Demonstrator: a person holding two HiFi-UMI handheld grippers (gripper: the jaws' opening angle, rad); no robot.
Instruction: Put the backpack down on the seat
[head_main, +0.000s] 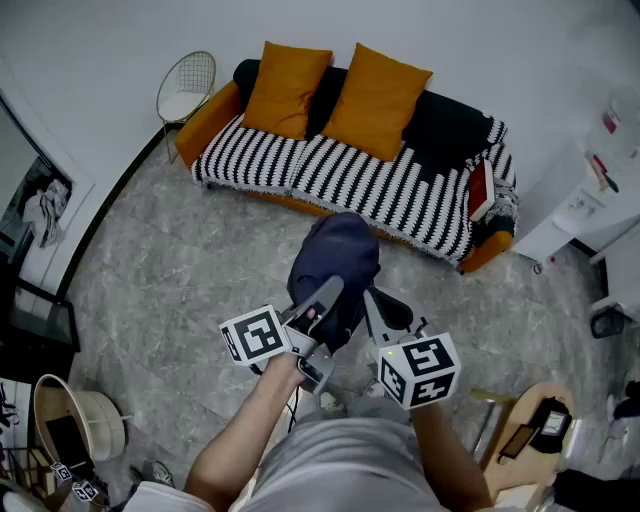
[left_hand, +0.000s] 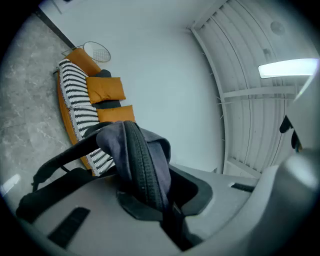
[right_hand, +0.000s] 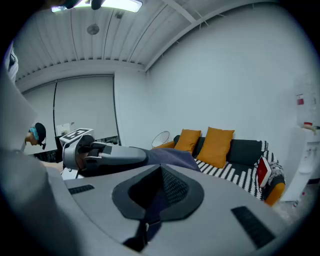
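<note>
The dark navy backpack (head_main: 335, 260) hangs in the air over the grey floor, a short way in front of the sofa (head_main: 400, 190) with its black-and-white striped seat cover. My left gripper (head_main: 325, 300) is shut on the backpack's near left side. In the left gripper view (left_hand: 155, 200) a fold of fabric with a black zipper (left_hand: 142, 165) is pinched between the jaws. My right gripper (head_main: 374, 308) is shut on the near right side. In the right gripper view (right_hand: 155, 200) dark blue backpack cloth (right_hand: 170, 157) fills the closed jaws.
Two orange cushions (head_main: 375, 100) lean on the sofa back, and a red book (head_main: 480, 190) lies at its right end. A wire chair (head_main: 187, 85) stands left of the sofa and a white unit (head_main: 600, 180) to the right. A wooden stool (head_main: 530, 430) and a basket (head_main: 75, 425) stand near me.
</note>
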